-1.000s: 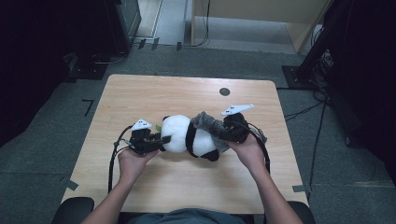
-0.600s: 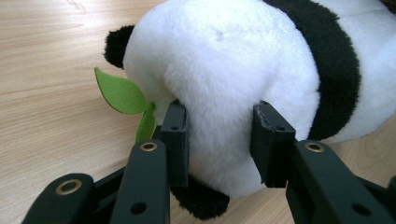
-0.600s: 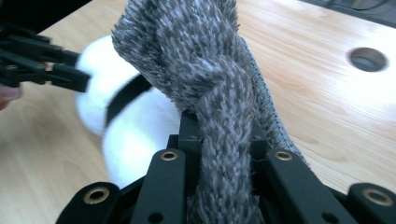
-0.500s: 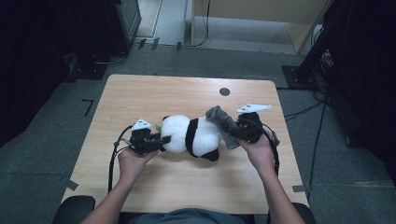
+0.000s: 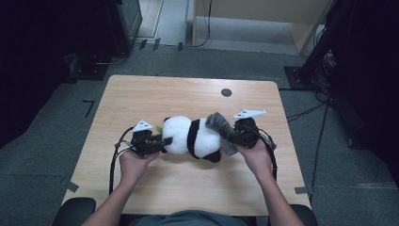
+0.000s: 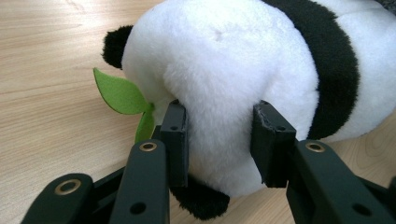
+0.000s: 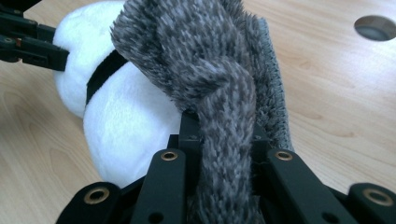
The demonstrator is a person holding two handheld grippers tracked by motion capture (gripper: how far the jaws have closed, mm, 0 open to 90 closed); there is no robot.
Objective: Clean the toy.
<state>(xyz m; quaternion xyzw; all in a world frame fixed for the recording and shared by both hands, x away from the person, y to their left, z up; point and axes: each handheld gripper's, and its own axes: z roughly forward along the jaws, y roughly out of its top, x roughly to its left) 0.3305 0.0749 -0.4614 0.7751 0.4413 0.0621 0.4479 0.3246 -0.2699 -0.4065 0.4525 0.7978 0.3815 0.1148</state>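
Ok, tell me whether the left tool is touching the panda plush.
Touching. The left gripper view shows the left tool with both jaws pressed into the white fur of the panda plush, which bulges between them.

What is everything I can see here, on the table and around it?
panda: one, white and black, lying mid-table between the grippers
leaf: one, green, by the panda's head
cloth: one, grey and fuzzy, draped at the panda's right end
table: one, light wood, with a dark round hole near its far edge
chair: one, black, at the bottom edge
left gripper: one, black, shut on the panda's head
right gripper: one, black, shut on the cloth
hands: two, holding the grippers from below
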